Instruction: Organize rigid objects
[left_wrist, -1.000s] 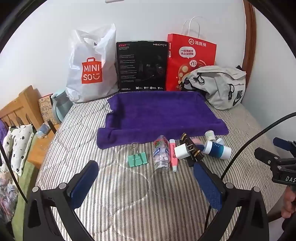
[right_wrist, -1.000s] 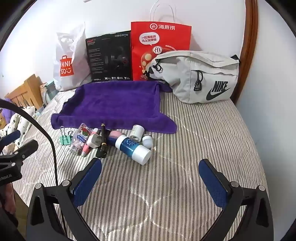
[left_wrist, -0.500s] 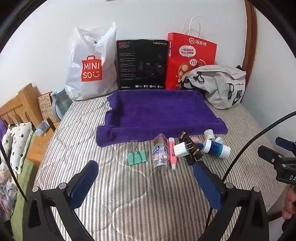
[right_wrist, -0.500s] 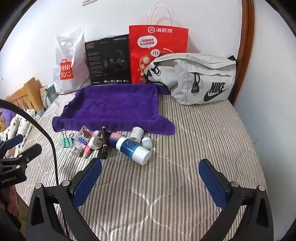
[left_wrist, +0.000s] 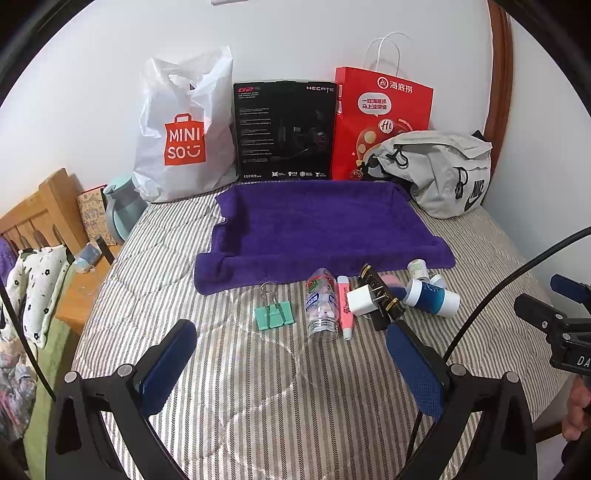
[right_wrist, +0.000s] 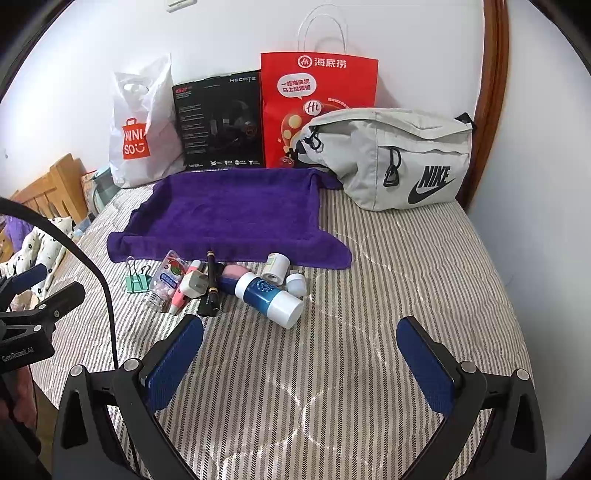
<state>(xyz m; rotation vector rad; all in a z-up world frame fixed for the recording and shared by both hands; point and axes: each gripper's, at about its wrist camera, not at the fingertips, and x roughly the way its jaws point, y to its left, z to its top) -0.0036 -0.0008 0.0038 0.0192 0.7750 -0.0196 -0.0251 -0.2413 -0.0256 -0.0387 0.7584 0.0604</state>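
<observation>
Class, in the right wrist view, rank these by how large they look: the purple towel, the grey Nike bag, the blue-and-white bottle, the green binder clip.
Largest to smallest:
1. purple towel
2. grey Nike bag
3. blue-and-white bottle
4. green binder clip
The bag lies farther back than the bottle and clip, so it may be larger than it looks.

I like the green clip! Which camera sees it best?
The left wrist view: the green binder clip lies whole and central, just ahead of the open left gripper. In the right wrist view it sits small near the left edge.
</observation>
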